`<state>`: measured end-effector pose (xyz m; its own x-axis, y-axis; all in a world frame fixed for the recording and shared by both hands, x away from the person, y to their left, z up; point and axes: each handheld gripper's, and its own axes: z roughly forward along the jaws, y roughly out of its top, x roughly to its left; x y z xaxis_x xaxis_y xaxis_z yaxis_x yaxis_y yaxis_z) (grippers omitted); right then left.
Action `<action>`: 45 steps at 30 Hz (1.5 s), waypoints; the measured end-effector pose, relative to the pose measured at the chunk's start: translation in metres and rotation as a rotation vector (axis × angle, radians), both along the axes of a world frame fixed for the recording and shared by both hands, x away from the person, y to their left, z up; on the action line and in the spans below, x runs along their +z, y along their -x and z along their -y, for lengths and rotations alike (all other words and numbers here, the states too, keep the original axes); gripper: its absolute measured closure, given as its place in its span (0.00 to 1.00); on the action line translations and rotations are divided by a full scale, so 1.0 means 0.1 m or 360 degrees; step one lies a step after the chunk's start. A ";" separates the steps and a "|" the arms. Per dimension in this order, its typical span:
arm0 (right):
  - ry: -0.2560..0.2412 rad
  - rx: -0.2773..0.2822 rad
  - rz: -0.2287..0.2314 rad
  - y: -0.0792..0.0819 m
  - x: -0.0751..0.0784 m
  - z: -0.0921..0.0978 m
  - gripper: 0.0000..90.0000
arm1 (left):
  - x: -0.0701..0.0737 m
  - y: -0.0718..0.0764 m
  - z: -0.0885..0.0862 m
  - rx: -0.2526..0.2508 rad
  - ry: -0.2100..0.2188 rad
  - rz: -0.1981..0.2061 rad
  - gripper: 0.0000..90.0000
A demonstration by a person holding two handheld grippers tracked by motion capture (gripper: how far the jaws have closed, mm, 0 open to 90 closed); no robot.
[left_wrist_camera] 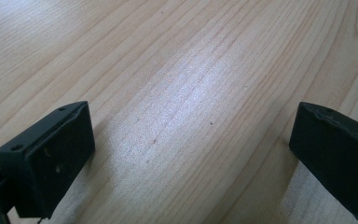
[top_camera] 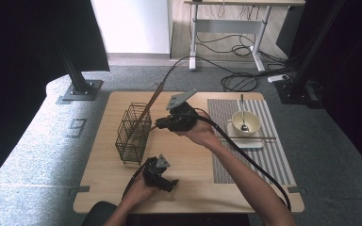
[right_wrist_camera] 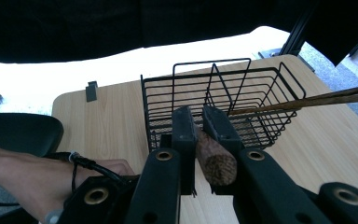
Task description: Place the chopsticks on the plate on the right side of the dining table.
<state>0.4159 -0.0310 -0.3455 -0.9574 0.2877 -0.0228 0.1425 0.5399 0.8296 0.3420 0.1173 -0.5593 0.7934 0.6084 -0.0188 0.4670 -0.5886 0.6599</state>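
Your right gripper [right_wrist_camera: 200,133] clamps a wooden chopstick [right_wrist_camera: 214,161] just in front of the wire basket [right_wrist_camera: 223,100]; one chopstick [top_camera: 152,98] already leans inside. Another [top_camera: 250,138] waits on the plate beyond. Your left gripper [left_wrist_camera: 191,154] rests spread wide, empty.

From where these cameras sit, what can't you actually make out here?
- The far end of the wooden stick in the right claw: in the right gripper view the jaws cover it.
- The left claw's jaws: in the high view too small to judge; its own view shows them apart over bare table.
- What the bowl holds besides the spoon: too small in the high view.
- The wire basket's contents: the mesh blurs them.
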 end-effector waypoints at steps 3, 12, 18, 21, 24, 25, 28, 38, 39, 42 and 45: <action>-0.0017 0.0001 -0.0002 0.01 0.04 0.05 0.91 | 0.00 0.00 0.00 -0.0003 0.0000 0.0001 0.00; -0.0046 0.0015 0.0013 0.08 0.21 0.19 0.91 | 0.00 0.01 0.00 -0.0012 0.0000 0.0001 0.00; -0.0068 0.0007 0.0019 0.12 0.30 0.31 0.91 | 0.00 0.01 0.00 -0.0025 0.0002 0.0003 0.00; -0.0087 -0.0001 0.0015 0.13 0.33 0.40 0.91 | 0.00 0.01 -0.01 -0.0030 0.0000 0.0004 0.00; -0.0114 -0.0008 0.0008 0.14 0.36 0.48 0.91 | 0.00 0.01 -0.01 -0.0032 0.0000 0.0004 0.00; -0.0117 -0.0013 0.0011 0.14 0.37 0.51 0.91 | 0.00 0.01 -0.01 -0.0031 0.0001 0.0004 0.00; -0.0129 -0.0030 0.0016 0.16 0.40 0.59 0.91 | 0.00 0.01 -0.01 -0.0029 0.0002 0.0004 0.00; -0.0135 -0.0070 0.0025 0.24 0.47 0.82 0.91 | 0.00 0.01 -0.02 -0.0027 0.0007 0.0002 0.00; -0.0133 -0.0073 0.0029 0.24 0.48 0.84 0.91 | 0.00 0.01 -0.03 -0.0024 0.0004 0.0002 0.00; -0.0133 -0.0083 0.0032 0.26 0.48 0.90 0.91 | 0.01 0.00 -0.04 -0.0007 -0.0003 0.0000 0.00; -0.0128 -0.0094 0.0034 0.27 0.47 0.96 0.91 | 0.05 -0.01 -0.06 0.0014 0.0011 0.0011 0.01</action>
<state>0.3886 -0.1267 -0.2988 -0.9384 0.3452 -0.0176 0.1538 0.4627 0.8731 0.3425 0.1235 -0.5542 0.7880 0.6154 -0.0173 0.4675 -0.5800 0.6671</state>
